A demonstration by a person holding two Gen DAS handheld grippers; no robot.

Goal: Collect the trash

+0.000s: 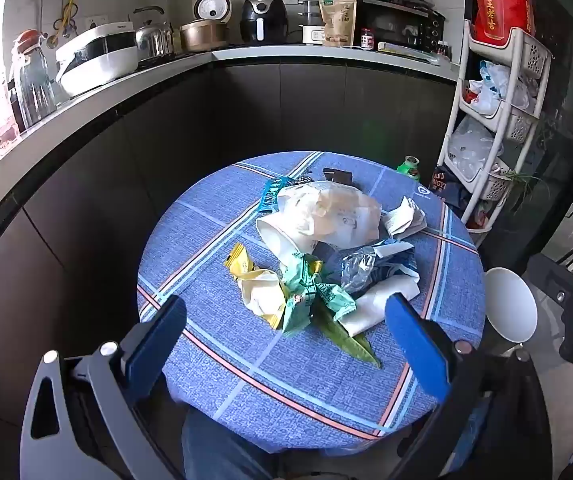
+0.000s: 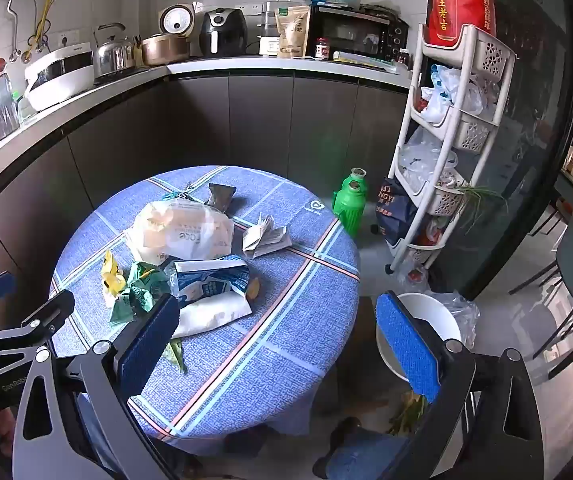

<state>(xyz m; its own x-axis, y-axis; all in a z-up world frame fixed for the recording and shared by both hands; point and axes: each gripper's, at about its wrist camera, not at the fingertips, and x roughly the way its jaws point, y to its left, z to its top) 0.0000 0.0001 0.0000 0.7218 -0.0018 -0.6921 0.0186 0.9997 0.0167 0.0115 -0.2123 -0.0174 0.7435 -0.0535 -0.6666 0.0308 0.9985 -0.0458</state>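
A heap of trash lies mid-table (image 1: 206, 380): a green wrapper (image 1: 310, 296), a yellow wrapper (image 1: 254, 284), a blue-and-white bag (image 2: 210, 280) and a paper cup (image 1: 282, 236). The left gripper (image 1: 286, 328) hangs just short of the green wrapper, jaws wide apart and empty. The right gripper (image 2: 274, 332) is likewise spread, its left finger covering part of the heap. A white trash bin (image 2: 426, 320) stands beside the table, half hidden behind the right finger.

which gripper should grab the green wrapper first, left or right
Left, probably. The left gripper is open and the green wrapper sits between its fingers. The right gripper, also open, points past the table edge toward the white bin.
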